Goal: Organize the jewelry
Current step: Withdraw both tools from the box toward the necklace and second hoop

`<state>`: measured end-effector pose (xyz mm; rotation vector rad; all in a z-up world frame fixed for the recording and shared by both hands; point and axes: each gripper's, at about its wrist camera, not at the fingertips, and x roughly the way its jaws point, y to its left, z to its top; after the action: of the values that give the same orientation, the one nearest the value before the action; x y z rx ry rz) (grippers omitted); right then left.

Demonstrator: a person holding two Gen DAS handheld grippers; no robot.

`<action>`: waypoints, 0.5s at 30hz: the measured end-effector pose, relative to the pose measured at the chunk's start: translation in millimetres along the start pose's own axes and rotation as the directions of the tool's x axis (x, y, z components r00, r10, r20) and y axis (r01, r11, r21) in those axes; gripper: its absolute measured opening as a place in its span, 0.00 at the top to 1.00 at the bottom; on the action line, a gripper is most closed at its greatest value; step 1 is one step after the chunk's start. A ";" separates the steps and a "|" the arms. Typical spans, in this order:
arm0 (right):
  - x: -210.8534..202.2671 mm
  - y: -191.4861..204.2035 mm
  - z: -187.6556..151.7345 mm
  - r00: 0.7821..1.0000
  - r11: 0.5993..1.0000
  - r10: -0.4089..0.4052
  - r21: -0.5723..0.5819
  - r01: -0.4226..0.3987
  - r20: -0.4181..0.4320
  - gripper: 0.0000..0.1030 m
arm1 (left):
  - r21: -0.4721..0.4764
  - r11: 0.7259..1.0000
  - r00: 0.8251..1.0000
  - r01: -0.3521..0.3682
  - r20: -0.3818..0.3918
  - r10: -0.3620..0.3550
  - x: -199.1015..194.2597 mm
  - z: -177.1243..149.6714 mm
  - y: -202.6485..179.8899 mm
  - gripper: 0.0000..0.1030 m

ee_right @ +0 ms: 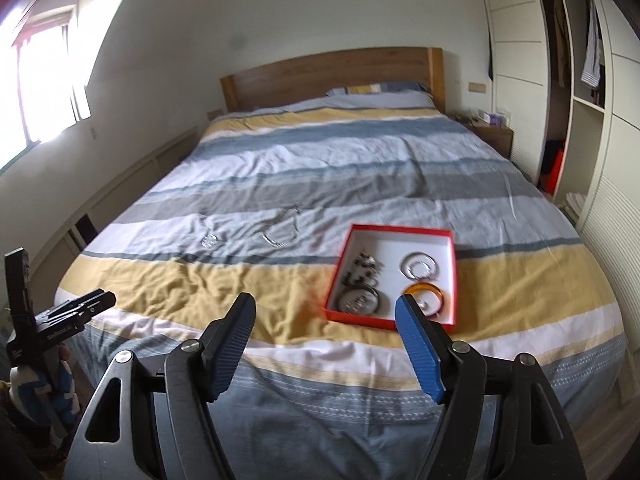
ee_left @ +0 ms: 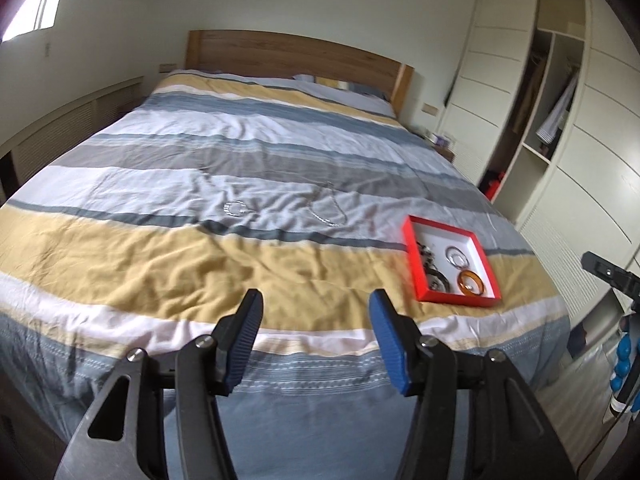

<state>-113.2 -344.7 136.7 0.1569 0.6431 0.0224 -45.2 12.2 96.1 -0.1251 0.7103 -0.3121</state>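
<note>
Both tools hang over the foot edge of the bed [ee_left: 160, 264], each spread wide and holding nothing: the left tool [ee_left: 316, 344] and the right tool [ee_right: 326, 348].

Two loose pieces lie on the pale stripe toward the middle of the bed, ahead of both tools: a small silver ring-shaped piece [ee_left: 235, 209] and, just to its right, a silver chain [ee_left: 330, 208] in a loop whose long axis runs away toward the headboard [ee_left: 296, 56].

The red tray [ee_right: 390, 322] sits near the foot edge on the right side, close ahead of the right tool and to the right of the left tool. In it I count about four items: an orange bangle [ee_right: 428, 295], a silver bangle [ee_right: 418, 266], a dark beaded piece [ee_right: 362, 270] and a dark round piece [ee_right: 358, 300]; finer counting is not possible.

The loose pieces lie almost straight ahead of the left tool and forward-left of the right one, so the left tool seems better placed to fetch them.
</note>
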 end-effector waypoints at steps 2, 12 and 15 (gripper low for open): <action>-0.5 7.4 4.1 1.000 1.000 0.012 -0.013 -0.012 0.005 0.28 | -0.015 1.000 1.000 -0.015 0.006 0.015 -2.9 1.6 9.6 0.48; 43.0 33.3 16.5 0.997 0.997 0.044 -0.062 -0.048 -0.065 0.22 | -0.047 0.995 0.996 -0.091 -0.025 0.090 22.5 8.8 56.4 0.46; 75.4 38.6 20.9 0.992 0.996 0.043 -0.076 -0.052 -0.119 0.22 | -0.041 0.994 0.994 -0.105 -0.042 0.103 41.2 11.8 68.6 0.46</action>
<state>-39.3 -304.2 114.2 0.0948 0.7541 0.1035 8.4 63.9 64.5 -0.1227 0.7606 -0.2001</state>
